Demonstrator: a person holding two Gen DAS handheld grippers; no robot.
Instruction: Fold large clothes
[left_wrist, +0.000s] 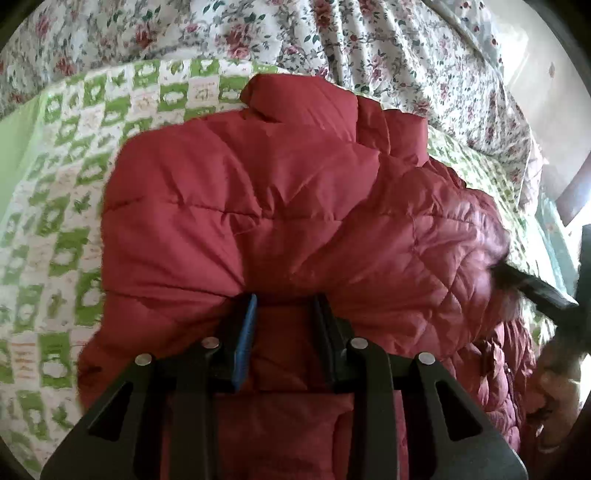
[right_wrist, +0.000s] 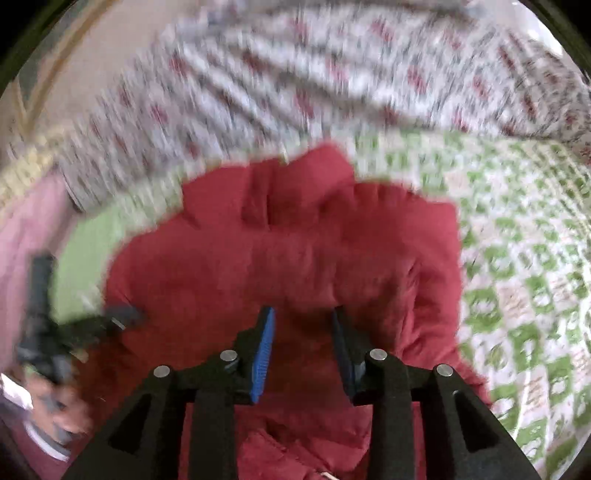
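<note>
- A red padded jacket (left_wrist: 258, 206) lies heaped on a bed, spread over a green-and-white patterned quilt (left_wrist: 62, 206), with a rose-print sheet (left_wrist: 332, 37) bunched along the far side.
- Left wrist view: the left tongs (left_wrist: 284, 306) sit at the near edge of the jacket, jaws spread, with red fabric filling the gap between them and running back under the tool. Whether the pads actually bite the cloth cannot be told.
- The jacket bulges away from the left tongs toward the far side, its collar or folded upper edge (left_wrist: 295, 96) standing up at the far end, close to the rose-print sheet.
- To the right in that view, the jacket's diamond-quilted lining (left_wrist: 454, 258) is turned outward, and the tip of the other tool (left_wrist: 535, 288) reaches in from the right, touching or just over the lining's edge; the area is blurred.
- Right wrist view, heavily blurred: the right tongs (right_wrist: 303, 317) are also spread, with the red jacket (right_wrist: 295, 240) directly ahead of and beneath them, fabric showing between the fingers.
- From this side the jacket stretches from the tongs to its far raised edge, with the green-and-white quilt (right_wrist: 524, 258) open to the right and the rose-print sheet (right_wrist: 295, 74) beyond.
- At the left edge of the right wrist view, the other tool (right_wrist: 122, 317) appears as a dark smear at the jacket's left border.
</note>
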